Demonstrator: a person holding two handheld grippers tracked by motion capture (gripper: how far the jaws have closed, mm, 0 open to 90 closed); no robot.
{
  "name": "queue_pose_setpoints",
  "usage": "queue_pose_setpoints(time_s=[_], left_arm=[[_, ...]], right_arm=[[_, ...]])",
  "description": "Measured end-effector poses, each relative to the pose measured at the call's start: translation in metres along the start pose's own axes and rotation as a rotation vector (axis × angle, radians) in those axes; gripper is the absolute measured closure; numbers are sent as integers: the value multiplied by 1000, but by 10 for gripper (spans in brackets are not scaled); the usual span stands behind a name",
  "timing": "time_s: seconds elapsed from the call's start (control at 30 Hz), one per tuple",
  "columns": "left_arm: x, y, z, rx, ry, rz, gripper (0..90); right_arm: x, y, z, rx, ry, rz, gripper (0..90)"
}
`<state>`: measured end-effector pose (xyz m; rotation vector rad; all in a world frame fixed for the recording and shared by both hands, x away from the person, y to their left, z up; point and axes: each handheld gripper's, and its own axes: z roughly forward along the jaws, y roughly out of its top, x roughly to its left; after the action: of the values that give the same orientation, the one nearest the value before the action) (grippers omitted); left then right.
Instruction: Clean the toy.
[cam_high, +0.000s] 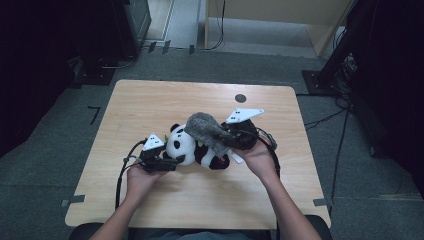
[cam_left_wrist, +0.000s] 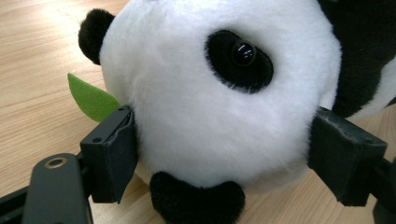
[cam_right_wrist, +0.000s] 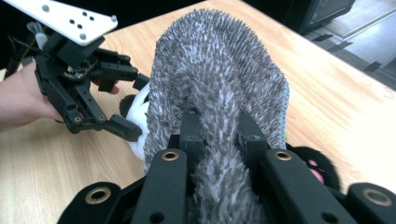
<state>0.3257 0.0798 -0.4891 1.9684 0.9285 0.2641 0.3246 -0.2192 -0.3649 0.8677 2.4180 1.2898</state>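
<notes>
1. Two grippers work at one plush panda (cam_high: 192, 146), which lies near the middle of the wooden table (cam_high: 150, 100).
2. At the left, the left gripper (cam_high: 172, 161) has its jaws spread wide and pressed against both sides of the panda's white head (cam_left_wrist: 219, 93); a green felt leaf (cam_left_wrist: 91, 98) sticks out beside one jaw.
3. At the right, the right gripper (cam_right_wrist: 219, 135) is clamped tight on a shaggy grey cloth (cam_right_wrist: 219, 74), holding it draped over the panda's body.

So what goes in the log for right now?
left gripper: shut on panda head | right gripper: shut on grey cloth, above panda
</notes>
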Motion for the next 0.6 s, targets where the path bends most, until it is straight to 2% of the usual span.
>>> queue_pose_setpoints(time_s=[0.03,0.13,0.17,0.33,0.37,0.6], left_arm=[[0,0,0,2,2,-1,174],[0,0,0,4,2,-2,174],[0,1,0,4,2,-5,174],[0,2,0,14,0,-4,175],[0,2,0,16,2,-7,175],[0,2,0,15,1,-11,175]], right_arm=[[0,-1,-8,-7,-6,7,776],[1,-6,-15,-14,-6,8,776],[2,-13,-19,-10,-3,13,776],[4,-29,-21,-11,0,18,773],[6,-34,-23,-16,13,33,773],[17,-47,-25,-1,32,33,773]])
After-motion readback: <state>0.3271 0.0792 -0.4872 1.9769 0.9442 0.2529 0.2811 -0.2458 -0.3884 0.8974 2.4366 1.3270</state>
